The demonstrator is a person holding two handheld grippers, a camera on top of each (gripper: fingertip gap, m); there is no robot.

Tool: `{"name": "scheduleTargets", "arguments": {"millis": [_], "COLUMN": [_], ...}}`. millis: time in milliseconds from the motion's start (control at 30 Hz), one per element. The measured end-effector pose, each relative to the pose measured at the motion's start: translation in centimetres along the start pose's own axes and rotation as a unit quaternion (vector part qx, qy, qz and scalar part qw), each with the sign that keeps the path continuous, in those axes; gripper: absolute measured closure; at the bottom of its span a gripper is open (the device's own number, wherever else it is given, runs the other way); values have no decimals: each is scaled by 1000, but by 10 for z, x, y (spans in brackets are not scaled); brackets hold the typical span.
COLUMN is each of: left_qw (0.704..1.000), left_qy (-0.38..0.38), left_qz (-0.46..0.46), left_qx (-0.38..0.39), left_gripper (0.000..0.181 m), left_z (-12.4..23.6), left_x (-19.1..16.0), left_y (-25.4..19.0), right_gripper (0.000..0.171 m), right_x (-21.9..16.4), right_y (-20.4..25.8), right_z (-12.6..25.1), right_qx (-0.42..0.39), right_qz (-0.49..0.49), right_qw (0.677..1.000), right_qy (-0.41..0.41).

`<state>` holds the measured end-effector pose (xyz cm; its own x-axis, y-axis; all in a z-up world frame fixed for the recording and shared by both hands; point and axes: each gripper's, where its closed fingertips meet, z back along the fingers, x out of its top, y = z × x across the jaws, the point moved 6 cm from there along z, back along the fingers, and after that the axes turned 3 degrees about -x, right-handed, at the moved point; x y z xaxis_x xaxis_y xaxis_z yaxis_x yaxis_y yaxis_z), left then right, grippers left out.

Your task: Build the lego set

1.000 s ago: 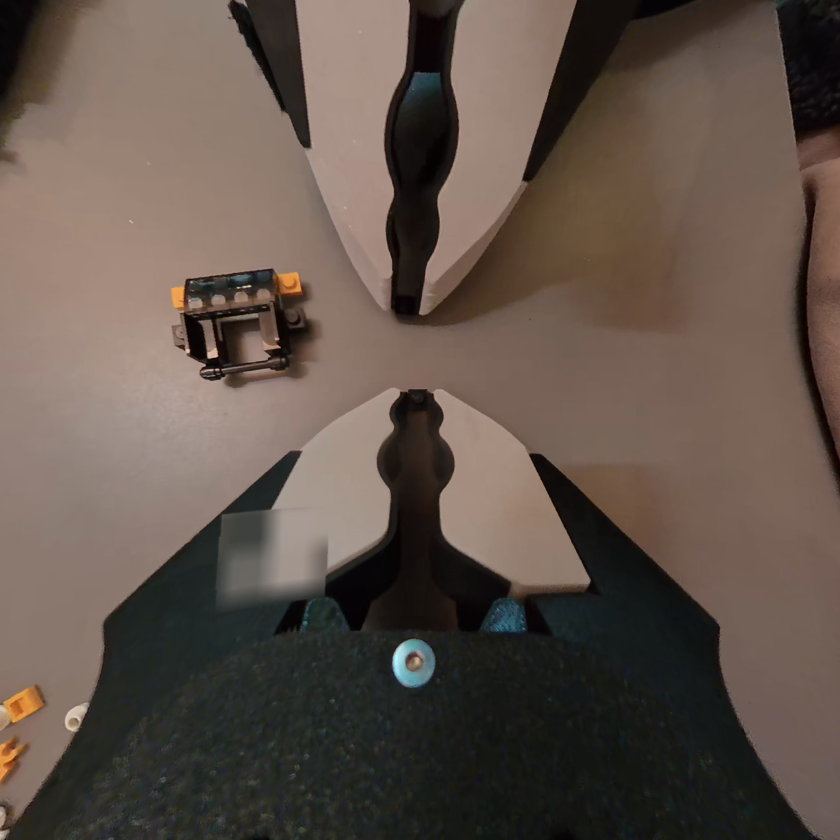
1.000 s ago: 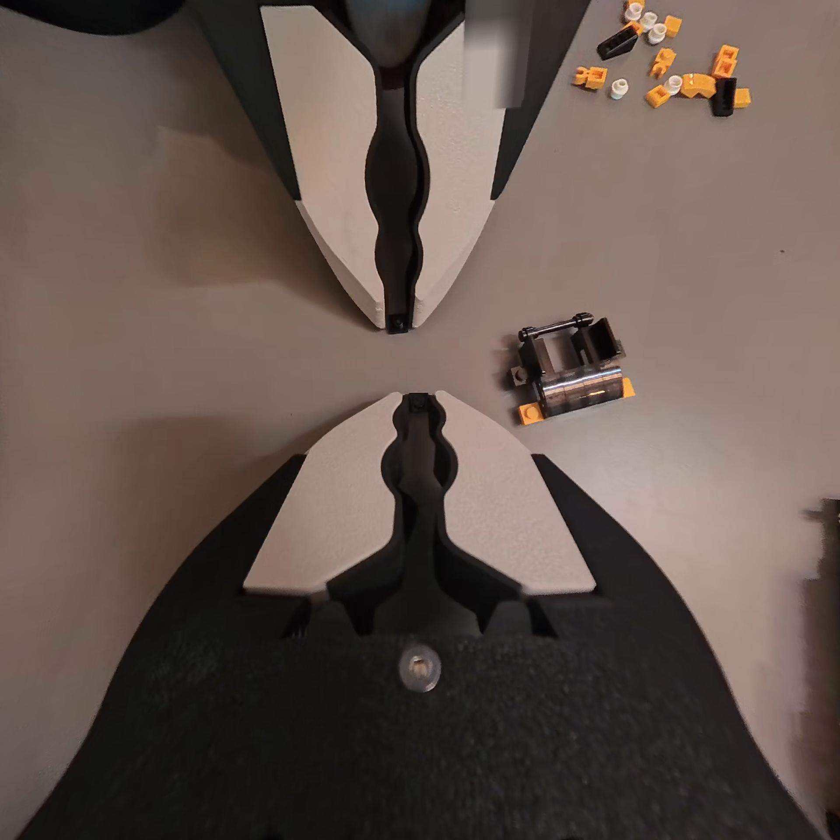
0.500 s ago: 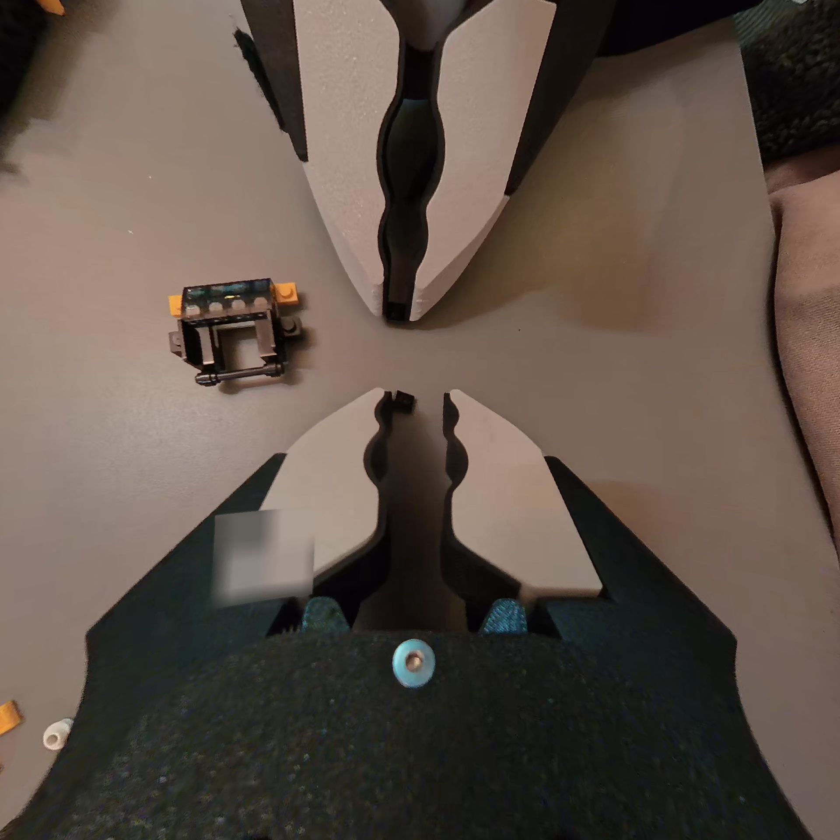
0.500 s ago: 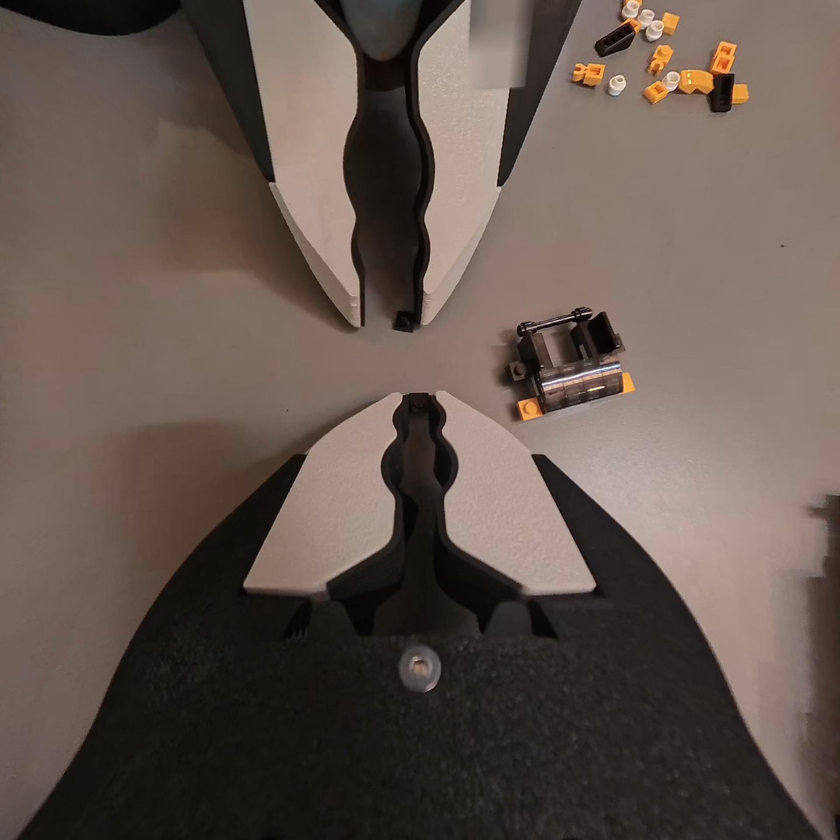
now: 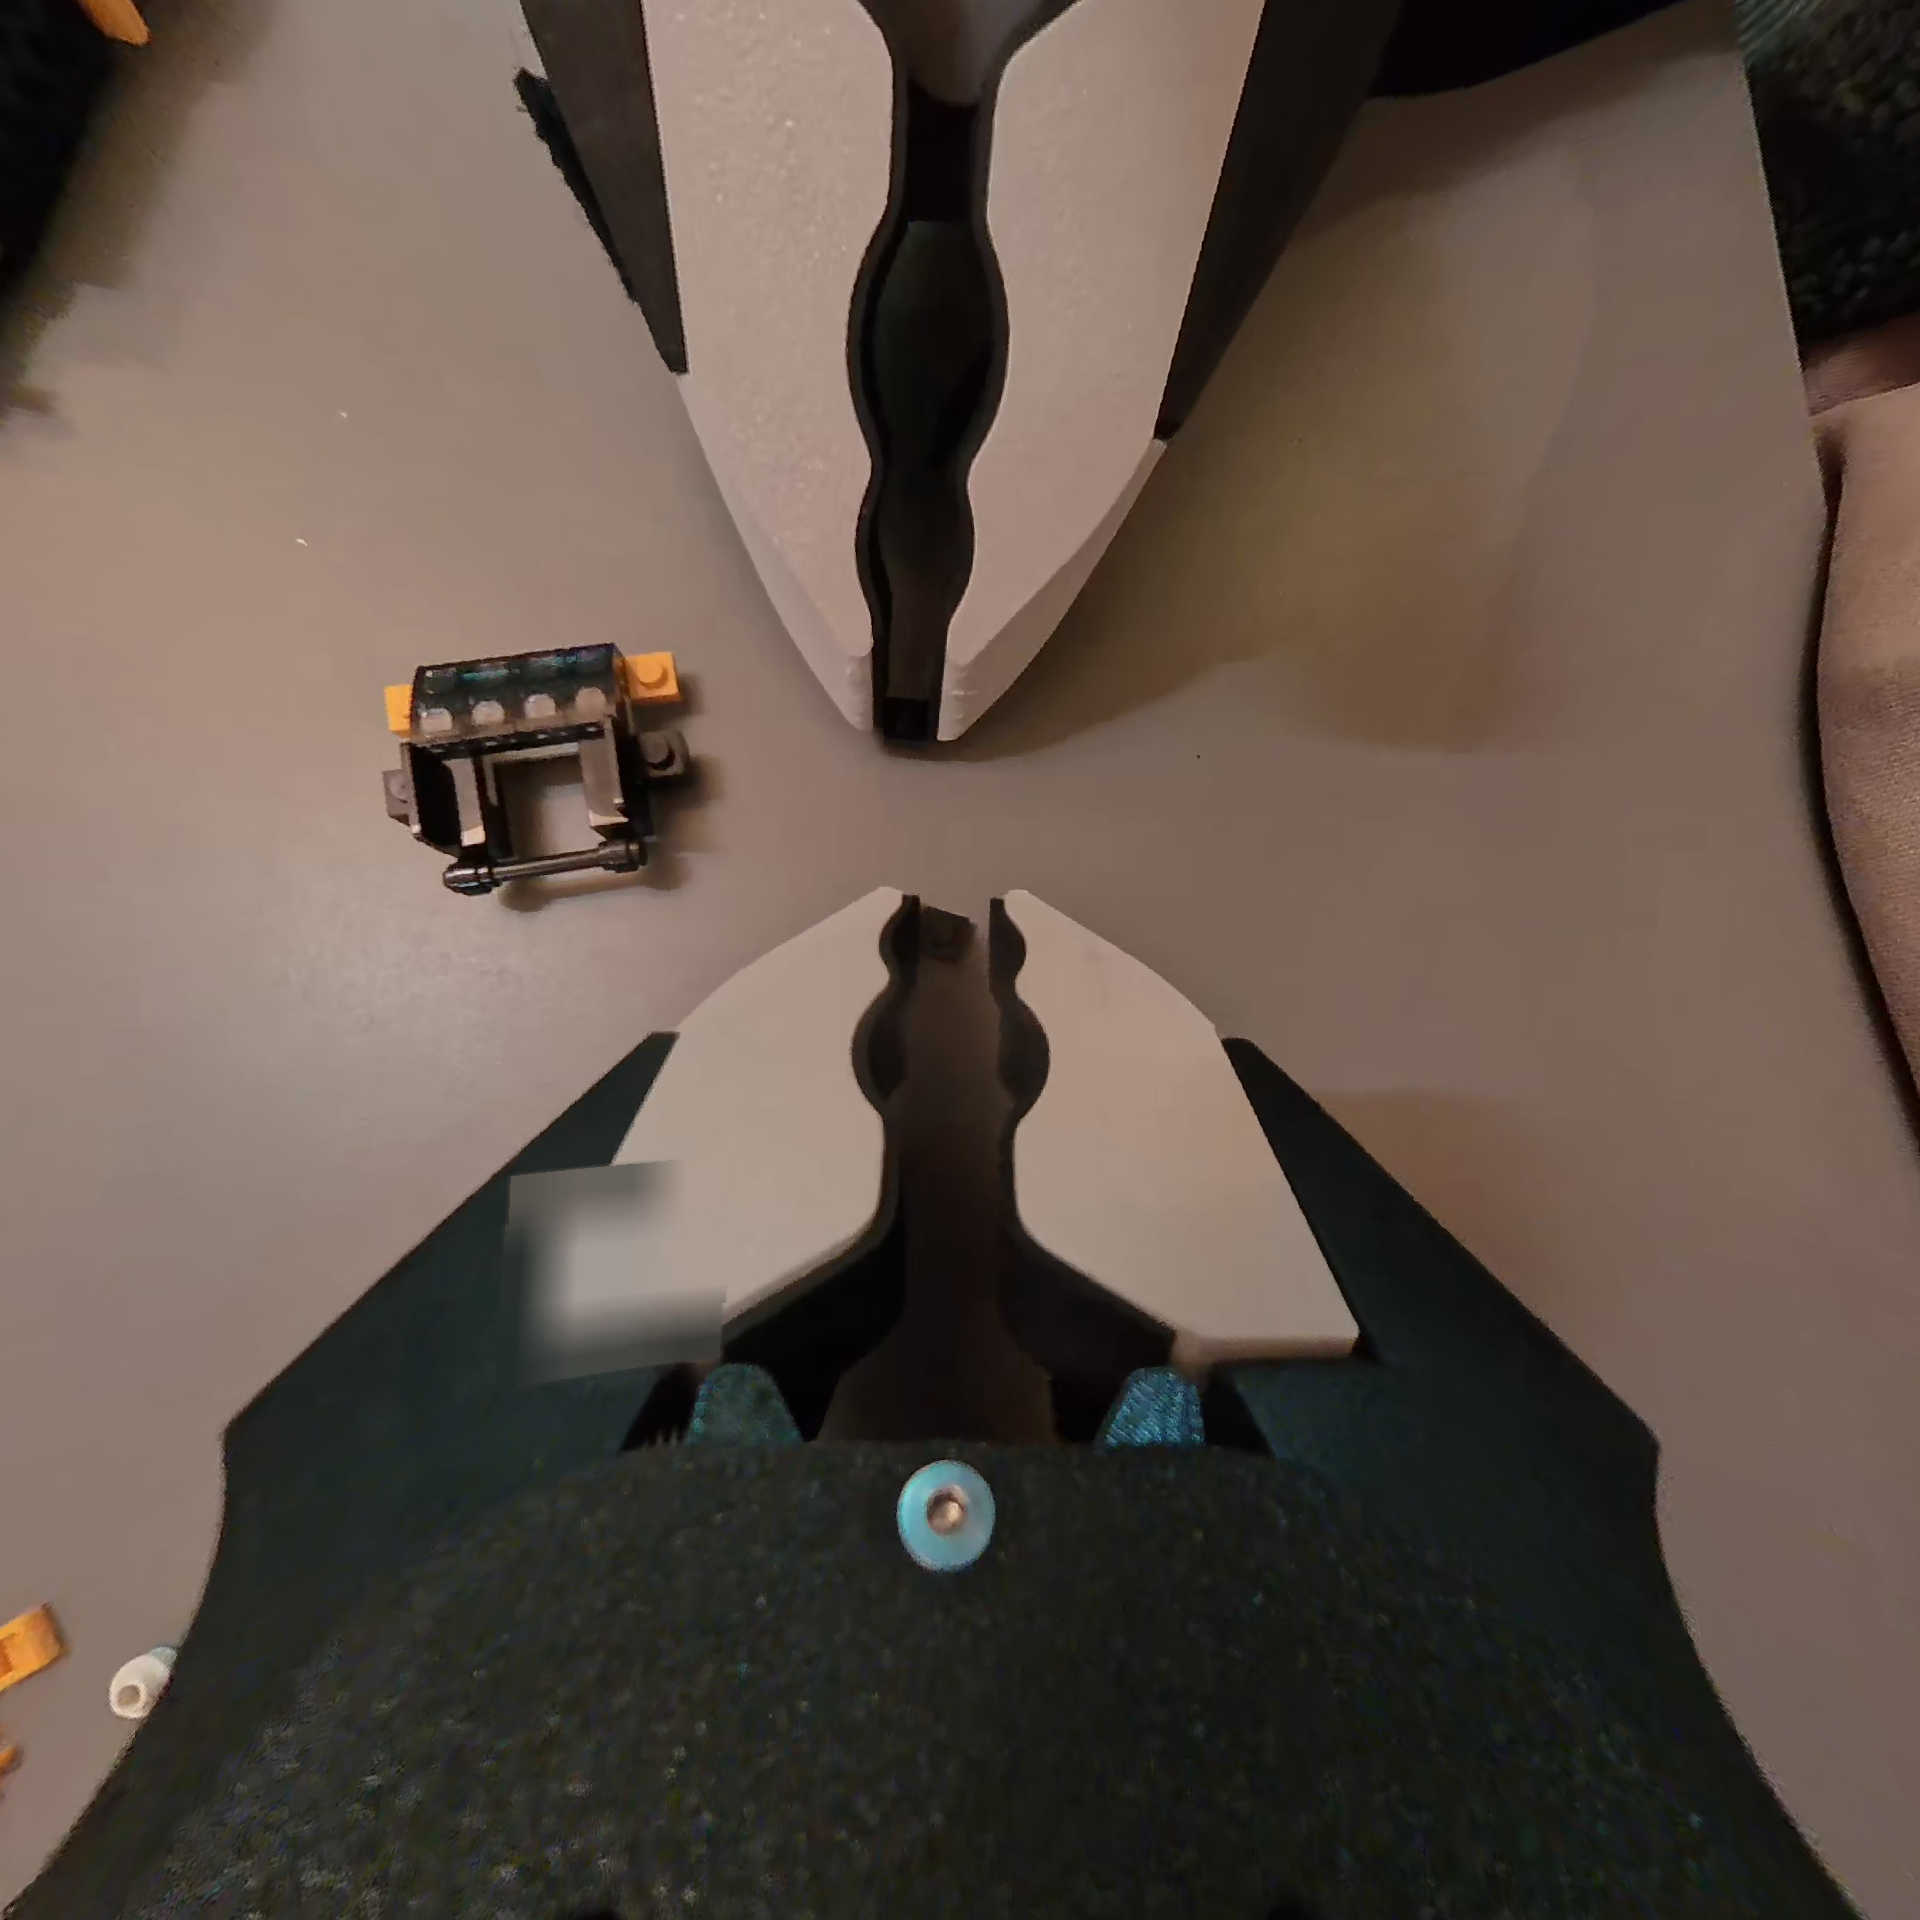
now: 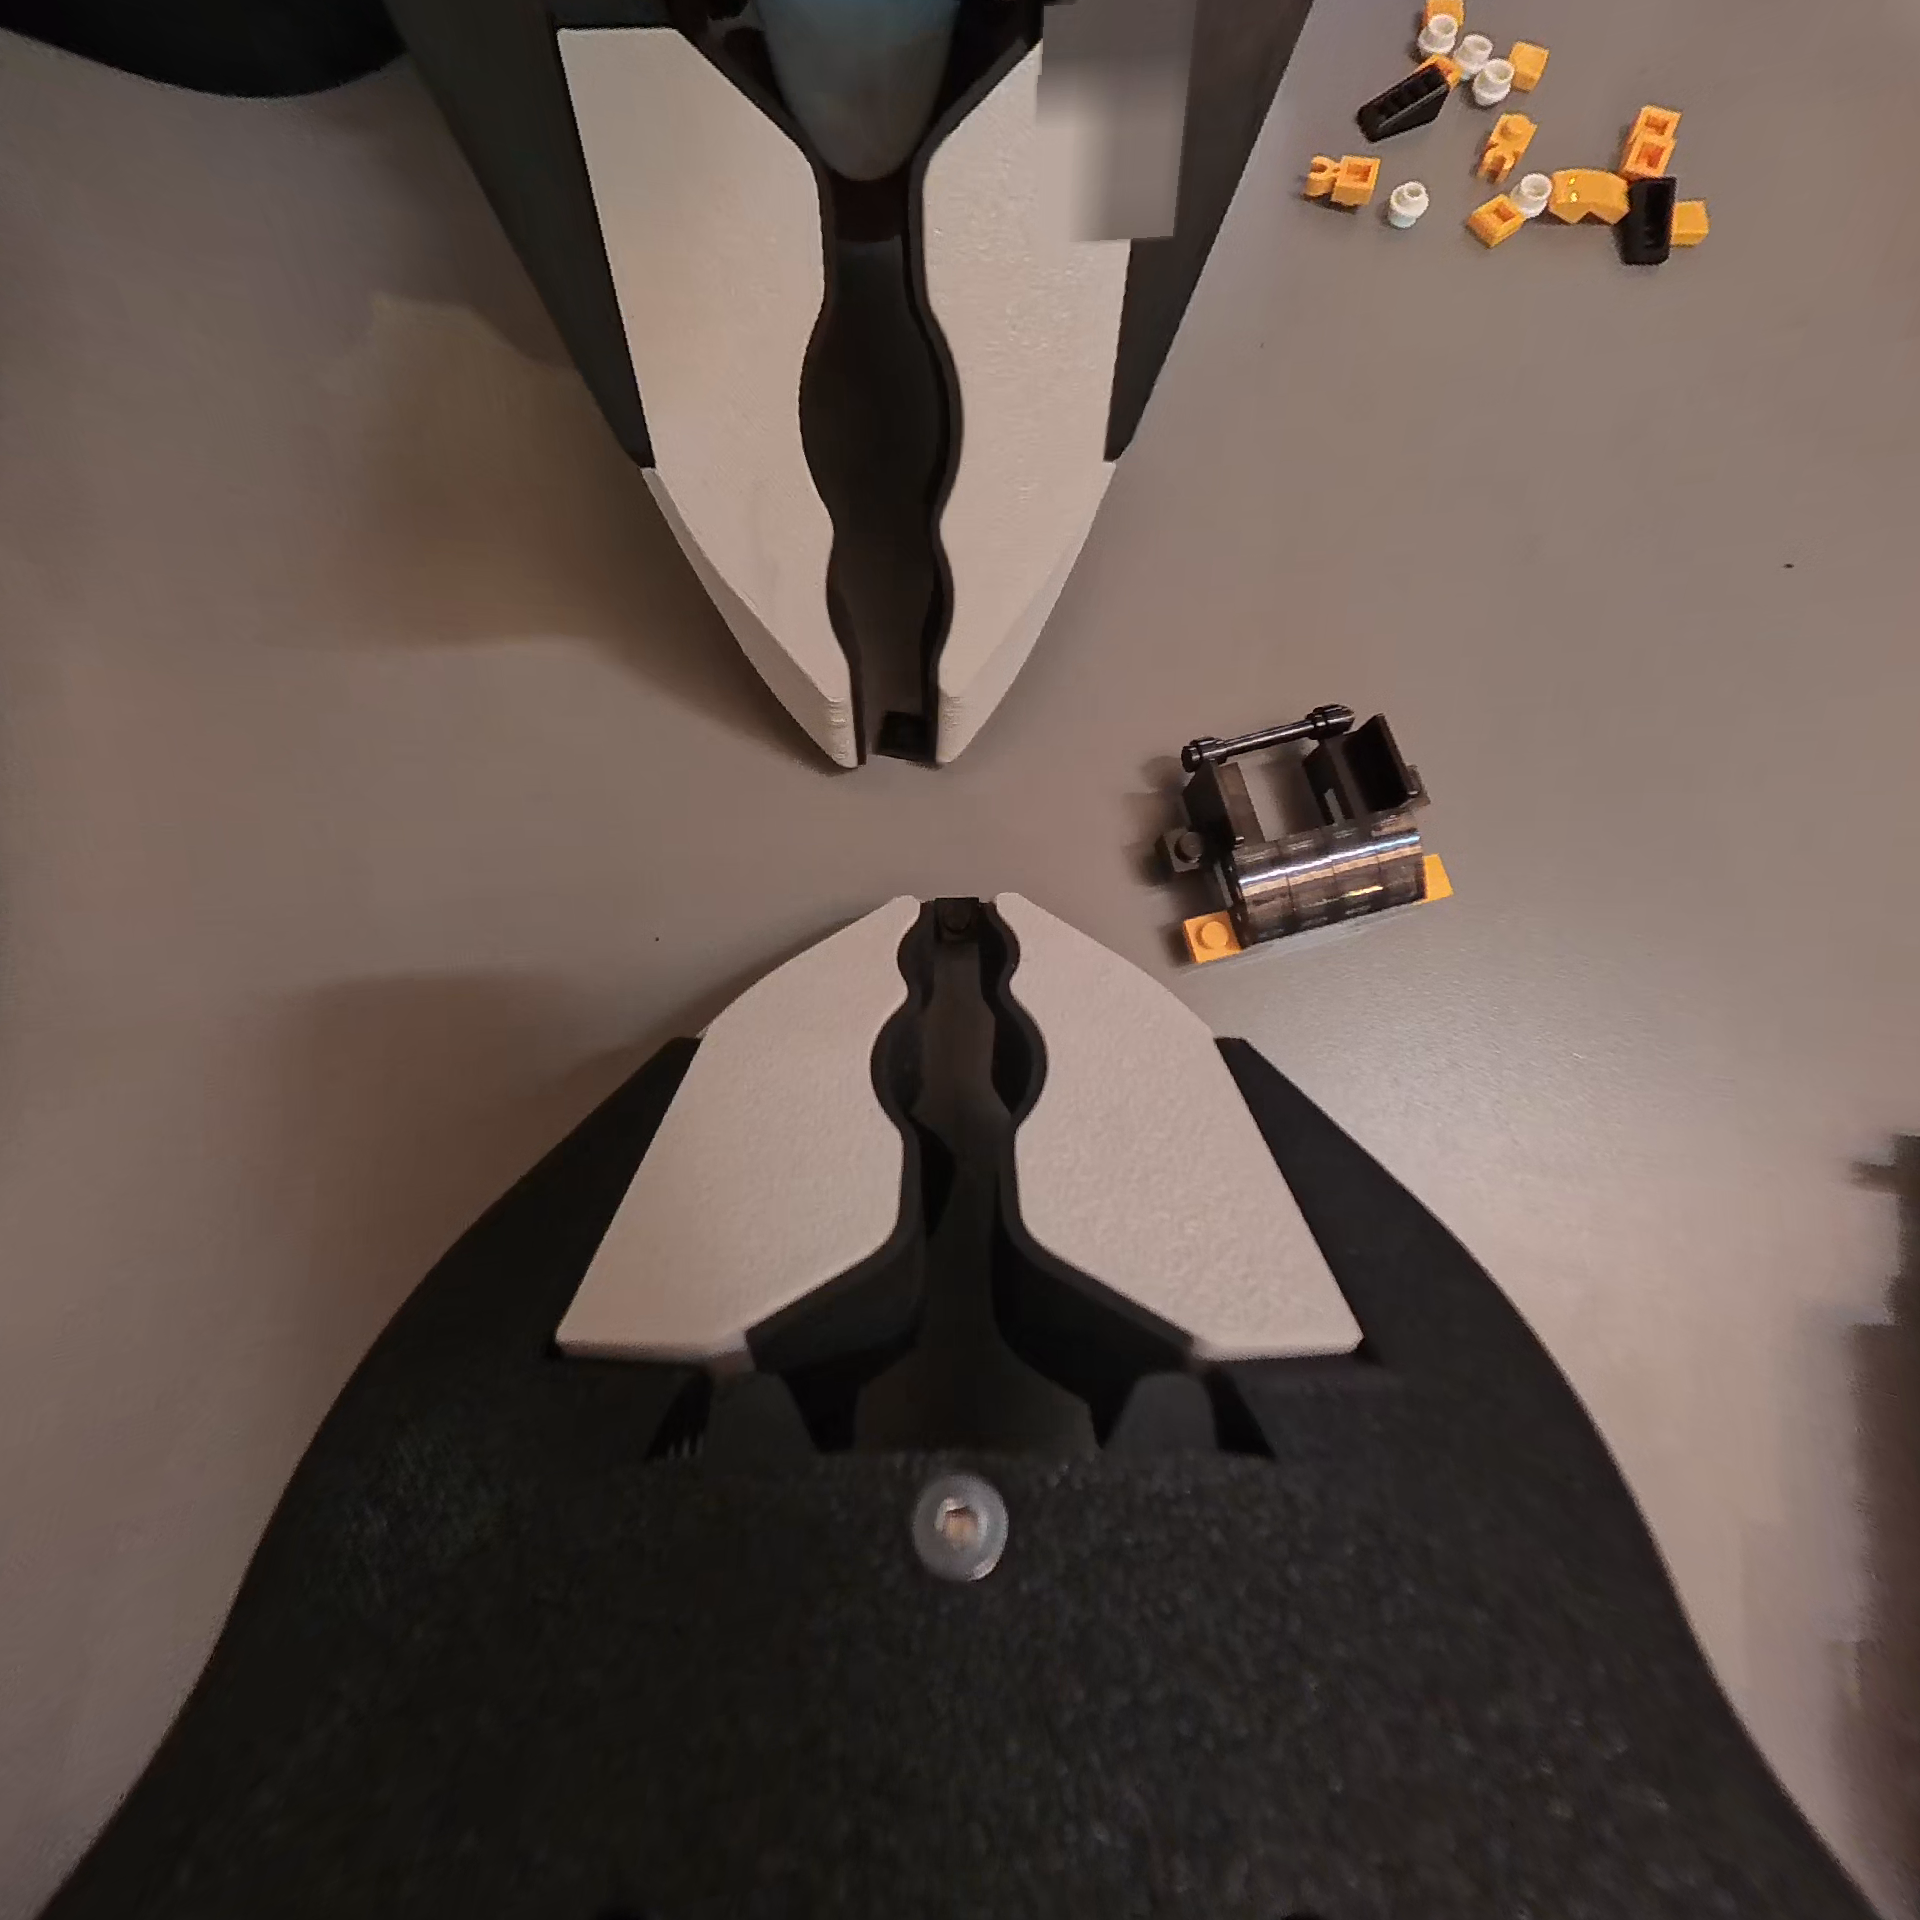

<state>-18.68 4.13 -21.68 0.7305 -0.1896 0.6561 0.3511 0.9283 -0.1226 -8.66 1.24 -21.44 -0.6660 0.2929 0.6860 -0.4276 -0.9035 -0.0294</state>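
Observation:
Two grippers face each other tip to tip over a grey table, with a small gap between them. My left gripper [image 5: 948, 914] is shut on a small black piece [image 5: 945, 930] at its tips; it also shows at the top of the right wrist view [image 6: 899, 743]. My right gripper [image 6: 956, 914] is shut on another small black piece [image 6: 956, 923]; it also shows at the top of the left wrist view [image 5: 912, 722]. A partly built black model with a dark clear top and orange plates [image 5: 530, 769] [image 6: 1304, 842] lies on the table beside the tips.
Several loose orange, white and black pieces [image 6: 1507, 135] lie beyond the model; an orange piece [image 5: 26, 1647] and a white piece [image 5: 140, 1678] show by my left gripper's body. Brown fabric [image 5: 1870, 779] borders the table edge. A dark shape [image 6: 1896, 1247] sits at the right edge. My two grippers' fingertips are within a few centimetres of each other.
My left gripper's fingers opened half a second ago and have closed again around the small black piece. My right gripper stayed shut. The model has not moved.

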Motion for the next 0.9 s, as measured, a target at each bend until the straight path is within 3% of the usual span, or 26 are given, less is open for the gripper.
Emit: {"name": "scheduleTargets", "arguments": {"millis": [233,400,667,900], "left_qw": [1000,1000,991,994], "left_qy": [0,-31,-75,-51], "left_qz": [-1,7,44,33], "left_qx": [-3,-2,98,96], "left_gripper": [173,163,154,137], "left_z": [0,8,23,8], "left_x": [0,5,0,9], "left_y": [-1,2,38,61], "right_gripper": [163,164,163,163], "right_x": [1,4,-3,-6], "right_y": [-1,-6,-21,-24], "right_z": [4,16,25,23], "right_qx": [-7,-19,-35,-25], "right_qz": [1,-7,-29,-35], "right_qw": [1000,999,998,998], "right_qy": [-7,-32,-38,-38]}}
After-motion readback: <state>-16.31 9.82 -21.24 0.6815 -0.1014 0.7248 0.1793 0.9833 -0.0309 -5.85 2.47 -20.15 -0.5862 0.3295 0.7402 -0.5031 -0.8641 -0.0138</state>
